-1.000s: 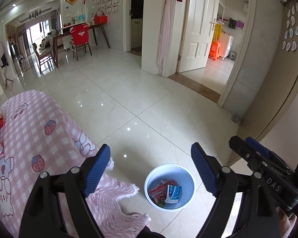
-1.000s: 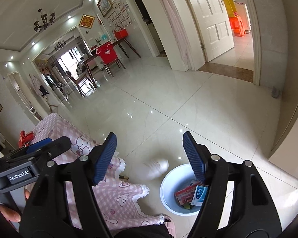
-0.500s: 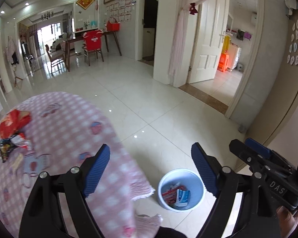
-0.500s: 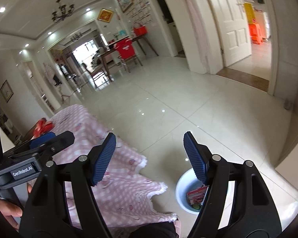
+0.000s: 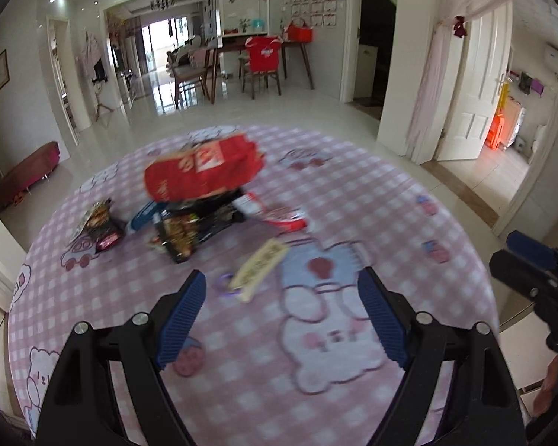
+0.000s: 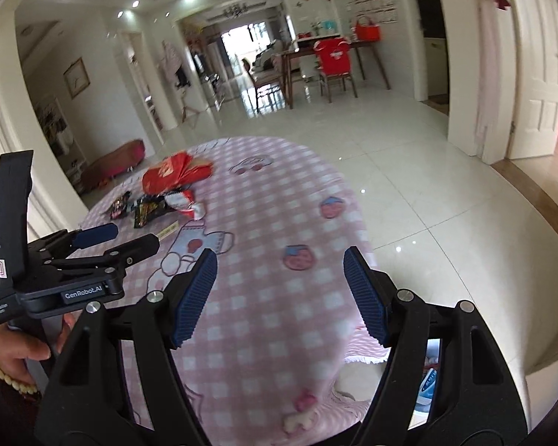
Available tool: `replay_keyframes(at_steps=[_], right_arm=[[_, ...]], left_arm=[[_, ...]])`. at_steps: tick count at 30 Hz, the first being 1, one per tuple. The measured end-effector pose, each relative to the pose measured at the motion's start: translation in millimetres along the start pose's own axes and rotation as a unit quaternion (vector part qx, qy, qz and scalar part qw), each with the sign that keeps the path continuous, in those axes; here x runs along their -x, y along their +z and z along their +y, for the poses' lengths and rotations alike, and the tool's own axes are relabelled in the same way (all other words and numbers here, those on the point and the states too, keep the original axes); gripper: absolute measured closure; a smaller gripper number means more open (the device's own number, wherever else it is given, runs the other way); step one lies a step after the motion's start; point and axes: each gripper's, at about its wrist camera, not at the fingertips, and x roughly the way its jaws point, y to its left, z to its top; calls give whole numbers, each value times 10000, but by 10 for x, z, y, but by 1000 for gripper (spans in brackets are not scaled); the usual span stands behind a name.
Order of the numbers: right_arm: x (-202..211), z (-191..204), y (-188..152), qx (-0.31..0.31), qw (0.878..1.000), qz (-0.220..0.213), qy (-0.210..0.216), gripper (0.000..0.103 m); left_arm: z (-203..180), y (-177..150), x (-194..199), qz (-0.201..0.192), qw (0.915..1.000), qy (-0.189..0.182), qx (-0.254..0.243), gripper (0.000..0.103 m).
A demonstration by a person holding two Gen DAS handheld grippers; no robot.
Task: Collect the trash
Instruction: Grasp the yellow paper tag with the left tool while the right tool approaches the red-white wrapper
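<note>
A pile of trash lies on the pink checked tablecloth point(image 5: 353, 193): a big red bag point(image 5: 201, 171), dark snack wrappers point(image 5: 189, 230), a small dark packet point(image 5: 102, 225), a red-and-white wrapper point(image 5: 275, 212) and a yellowish slip point(image 5: 258, 269). My left gripper point(image 5: 282, 312) is open and empty, just short of the slip. My right gripper point(image 6: 281, 293) is open and empty over the table's right part; the pile point(image 6: 160, 193) lies far left of it. The blue bin point(image 6: 429, 383) shows only partly, behind the right finger.
The table stands in a tiled hall point(image 6: 409, 171). A dining table with a red-covered chair point(image 5: 262, 59) stands at the back. A white door point(image 5: 476, 89) is open at the right. The left gripper's body point(image 6: 55, 271) is beside the right one.
Both grippers have swung left from the bin on the floor to the table. The trash pile has come to the centre of the left wrist view. Both stay open.
</note>
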Motion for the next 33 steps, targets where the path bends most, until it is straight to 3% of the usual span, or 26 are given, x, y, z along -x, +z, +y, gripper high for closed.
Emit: replay_keyframes(at_steps=[3, 7, 12, 14, 21, 25, 30, 33], right_arm=[[-185, 126, 65, 184, 9997, 167, 2, 33], [-354, 261, 81, 336, 9989, 320, -6, 33], [-531, 367, 149, 530, 9974, 478, -27, 33], [-622, 436, 167, 599, 9967, 549, -8, 33], [-954, 708, 272, 919, 9927, 778, 105, 33], [-1160, 871, 318, 1123, 9886, 985, 176, 33], [-1435, 1069, 376, 1309, 9843, 1170, 191, 34], [-1536, 1143, 393, 1389, 9828, 1201, 198, 44]], left_arm=[[97, -43, -165, 206, 9998, 16, -76, 21], [128, -58, -343, 409, 9989, -91, -205, 42], [104, -5, -445, 456, 9982, -186, -349, 57], [98, 12, -446, 421, 9979, -239, -420, 81], [252, 9, -291, 120, 9994, -321, -63, 81], [447, 18, -94, -281, 9988, -12, 402, 81], [612, 27, -46, -372, 9958, 417, 726, 81], [673, 34, -79, -335, 9947, 530, 810, 81]])
